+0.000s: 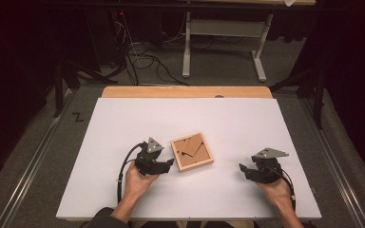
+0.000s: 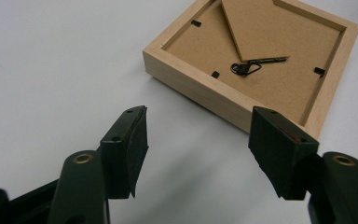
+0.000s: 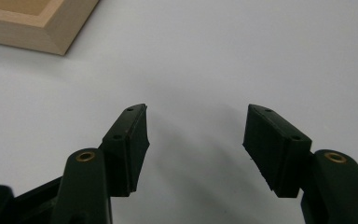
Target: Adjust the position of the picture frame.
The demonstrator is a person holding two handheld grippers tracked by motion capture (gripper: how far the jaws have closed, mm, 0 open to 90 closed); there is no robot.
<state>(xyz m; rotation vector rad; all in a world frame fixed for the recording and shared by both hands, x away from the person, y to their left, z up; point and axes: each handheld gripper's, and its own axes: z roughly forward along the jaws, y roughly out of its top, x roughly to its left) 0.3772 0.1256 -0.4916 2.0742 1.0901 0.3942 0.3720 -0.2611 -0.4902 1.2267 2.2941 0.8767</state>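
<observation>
A small square picture frame [image 1: 192, 152] lies face down near the middle of the white table [image 1: 123, 123], turned a little so its corners point off the table's edges. Its rim is pale wood, and inside sits a brown backing board [image 2: 209, 42] held by small black clips [image 2: 215, 74]. A folding stand flap [image 2: 265, 28] lies flat on the board, with a dark metal hanger ring [image 2: 242, 68] at its tip.

The left gripper [image 1: 167, 164] sits just beside the frame's left edge, close but not touching as far as I can see, with the person's left hand [image 1: 138, 183] wrapped around it from below and the forearm running down to the table's near edge. From the left gripper view its jaws stand wide apart with nothing between them, aimed at the frame's nearest side.

The right gripper [image 1: 245, 171] rests well apart from the frame, over toward the right side of the table, held by the right hand [image 1: 276, 189]. Its jaws are also spread wide and empty, pointing left across bare table, with only a corner of the frame at the upper left of the right gripper view.
</observation>
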